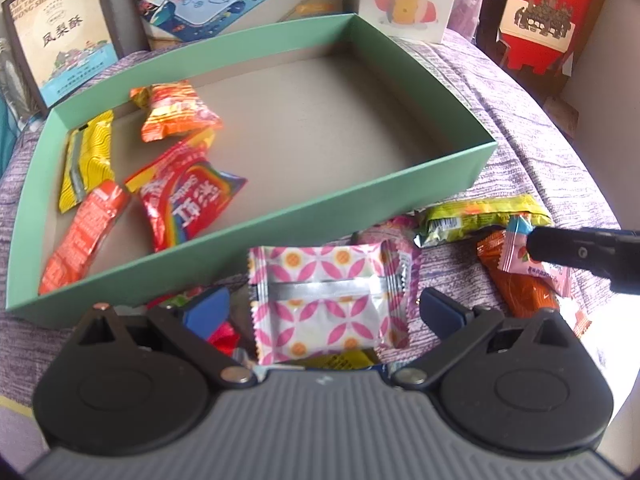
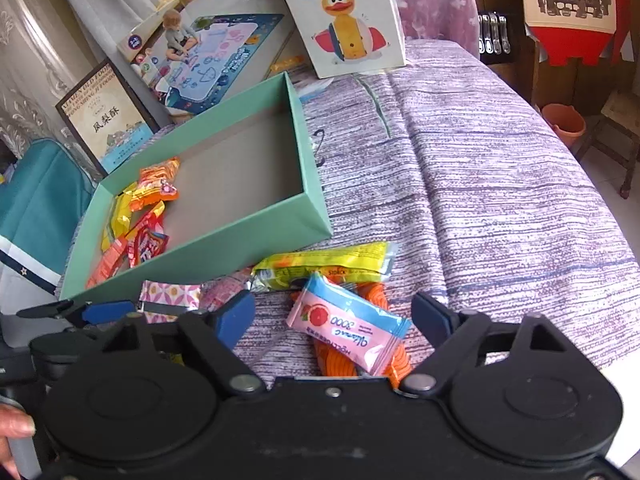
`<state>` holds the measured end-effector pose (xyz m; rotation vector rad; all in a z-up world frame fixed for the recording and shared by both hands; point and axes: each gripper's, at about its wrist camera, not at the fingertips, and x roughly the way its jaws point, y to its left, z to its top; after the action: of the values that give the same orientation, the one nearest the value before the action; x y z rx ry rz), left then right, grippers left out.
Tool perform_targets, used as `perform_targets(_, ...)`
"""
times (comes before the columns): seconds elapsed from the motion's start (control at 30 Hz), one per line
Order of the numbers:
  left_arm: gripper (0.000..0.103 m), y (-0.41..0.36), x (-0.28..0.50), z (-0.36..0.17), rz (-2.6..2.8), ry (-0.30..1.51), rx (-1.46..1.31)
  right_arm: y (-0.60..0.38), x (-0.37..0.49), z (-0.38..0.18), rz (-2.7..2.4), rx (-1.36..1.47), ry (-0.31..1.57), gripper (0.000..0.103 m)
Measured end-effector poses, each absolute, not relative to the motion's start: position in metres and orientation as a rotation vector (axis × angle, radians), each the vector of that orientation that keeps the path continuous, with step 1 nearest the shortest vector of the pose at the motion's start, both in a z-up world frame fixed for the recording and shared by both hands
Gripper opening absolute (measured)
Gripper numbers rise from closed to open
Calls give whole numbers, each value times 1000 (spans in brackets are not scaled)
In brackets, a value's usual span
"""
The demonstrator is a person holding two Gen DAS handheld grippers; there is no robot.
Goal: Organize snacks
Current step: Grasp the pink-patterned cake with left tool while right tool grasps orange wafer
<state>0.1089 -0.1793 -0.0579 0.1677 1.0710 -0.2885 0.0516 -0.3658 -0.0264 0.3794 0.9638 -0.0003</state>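
Observation:
A green open box lies on the purple cloth with several snack packets in its left end, among them a rainbow packet and an orange one. My left gripper is open around a pink-patterned white packet in front of the box; the pads do not touch it. My right gripper is open around a pink and blue candy packet lying on an orange packet. A yellow-green packet lies beside the box.
Boxes stand behind the green box: a pineapple-cake box, a drawing-mat box, a duck toy box. A red paper shape hangs at the right. The cloth's edge drops off at the right. More packets lie under my left gripper.

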Motion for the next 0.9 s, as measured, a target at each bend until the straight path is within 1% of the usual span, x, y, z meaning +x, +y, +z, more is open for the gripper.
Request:
perform_targets(0.03,103,-180,110,-59,-292,1075,171,-365,55,-28,6,374,960,83)
perform_targets(0.17,103,-174,110,-64,-289,1075,186,-362,66,-42,24,365,1001,67)
perform_targets(0.23,103,-166,111,-63,-299,1083,171,-357,63,-45,39,352,1022,61)
perform_targets(0.37,103,-154,110,-62,-291,1080,182,-345,51,-42,69,342,1045,55)
perform_targets(0.53,103,-152,110,-63,-288,1084,162,-330,44,-42,96,305,1060,54)
perform_targets(0.57,100,-153,110,-63,-296,1079,166,-332,44,-41,94,319,1061,54)
perform_targets(0.6,91,-156,109,-63,-305,1068,171,-335,45,-40,90,345,1060,55)
perform_targets(0.63,86,-159,108,-62,-322,1058,180,-337,45,-39,84,355,1058,59)
perform_targets(0.67,75,-161,106,-61,-342,1042,192,-340,43,-37,74,352,1051,65)
perform_targets(0.7,68,-164,103,-58,-357,1019,203,-342,40,-35,68,343,1046,67)
perform_targets(0.73,63,-166,101,-55,-371,1008,206,-345,38,-35,66,336,1047,68)
perform_targets(0.77,59,-166,100,-53,-378,1006,203,-345,36,-36,64,335,1054,68)
perform_targets(0.8,58,-165,101,-52,-388,1010,194,-346,32,-36,60,337,1064,68)
perform_targets(0.87,57,-160,99,-52,-405,1015,181,-346,24,-40,52,339,1084,75)
perform_targets(0.9,56,-157,96,-51,-412,1017,177,-345,20,-43,53,340,1092,76)
